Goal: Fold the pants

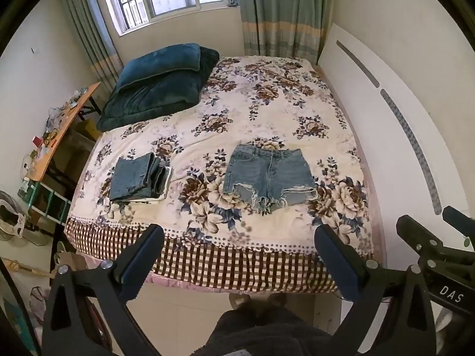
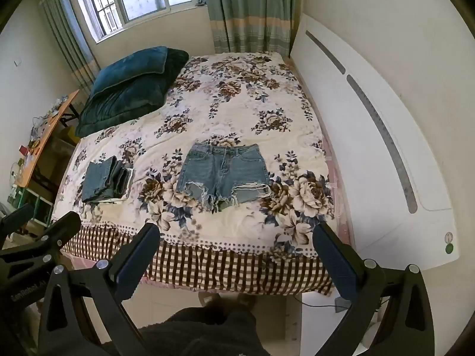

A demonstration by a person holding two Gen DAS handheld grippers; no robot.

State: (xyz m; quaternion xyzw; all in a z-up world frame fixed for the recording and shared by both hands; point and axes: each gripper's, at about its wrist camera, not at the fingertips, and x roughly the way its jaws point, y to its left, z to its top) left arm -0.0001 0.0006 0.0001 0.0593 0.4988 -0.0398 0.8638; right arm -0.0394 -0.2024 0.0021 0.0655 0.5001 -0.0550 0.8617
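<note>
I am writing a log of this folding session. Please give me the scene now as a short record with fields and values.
surface: bed with a floral cover
item to fold: denim shorts, spread flat, waistband toward the window, frayed hems toward the camera
finished items: pile of folded jeans, left of the shorts, apart from them
other on the bed: dark teal pillows at the far left corner
left gripper: open, empty, above the near bed edge
right gripper: open, empty, above the near bed edge

One flat denim shorts (image 1: pixel 268 175), one folded jeans stack (image 1: pixel 139 179), two dark pillows (image 1: pixel 160 84).
</note>
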